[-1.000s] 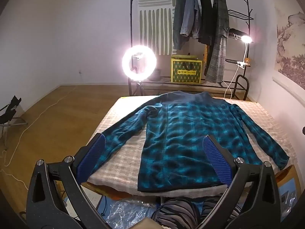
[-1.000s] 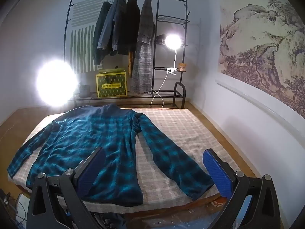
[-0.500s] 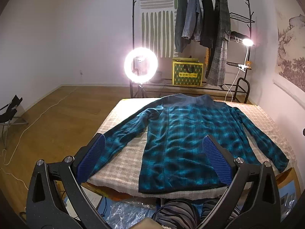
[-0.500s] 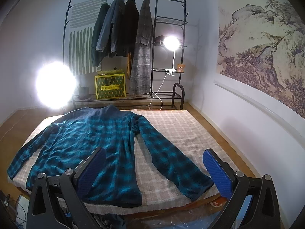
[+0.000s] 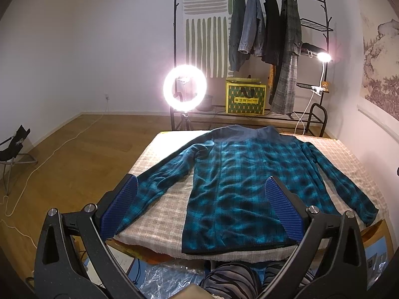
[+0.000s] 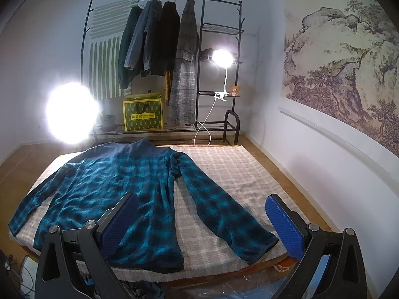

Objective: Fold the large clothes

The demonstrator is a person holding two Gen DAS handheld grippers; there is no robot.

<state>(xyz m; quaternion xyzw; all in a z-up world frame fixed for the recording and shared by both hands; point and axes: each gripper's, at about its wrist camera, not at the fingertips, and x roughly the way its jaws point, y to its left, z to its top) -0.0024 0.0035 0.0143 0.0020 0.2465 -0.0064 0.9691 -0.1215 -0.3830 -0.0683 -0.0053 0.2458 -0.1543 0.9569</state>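
On the checked blanket point(image 5: 162, 214) that covers the low table lies a blue plaid shirt point(image 5: 239, 189), spread flat with its plain blue collar toward the far clothes rack point(image 5: 251, 49) and its hem at the near edge. Both sleeves stretch out and down from the shoulders; the one on the shirt's left side reaches the near left corner of the blanket, and the other ends close to the near right edge.

The left gripper point(image 5: 202, 211) hovers above the near edge, its jaws spread wide and empty, one blue pad point(image 5: 119, 209) over the left sleeve's cuff end and the other over the lower body of the shirt. In the right wrist view the right gripper point(image 6: 203, 224) likewise hangs open and holds nothing, framing the shirt's point(image 6: 112, 194) right sleeve between its fingers.

Behind the table a ring light point(image 5: 184, 88) glows, with a yellow box point(image 5: 245, 99) on the rack's bottom shelf and a clip lamp point(image 6: 222, 59) lit at the rack's side. A landscape painting point(image 6: 344, 64) hangs on the right wall.
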